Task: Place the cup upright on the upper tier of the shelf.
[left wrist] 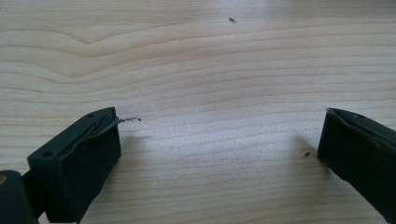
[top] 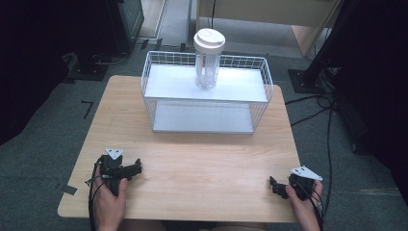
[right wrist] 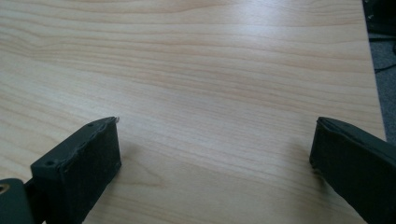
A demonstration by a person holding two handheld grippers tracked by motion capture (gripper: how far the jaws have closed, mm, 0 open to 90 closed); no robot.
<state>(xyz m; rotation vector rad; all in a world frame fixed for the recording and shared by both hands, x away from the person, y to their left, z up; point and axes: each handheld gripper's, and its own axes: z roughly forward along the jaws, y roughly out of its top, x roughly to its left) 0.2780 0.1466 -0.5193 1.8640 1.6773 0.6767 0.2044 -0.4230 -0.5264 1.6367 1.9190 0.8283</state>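
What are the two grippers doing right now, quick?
Left gripper: open, holding nothing, resting on the table.
Right gripper: open, holding nothing, on the table too.

The left tongs (top: 137,167) were held in the left hand (top: 109,199) and pointed to the right, with the jaws wide apart. The right tongs (top: 273,185) were in the right hand (top: 304,204), pointed to the left, also with jaws wide apart.
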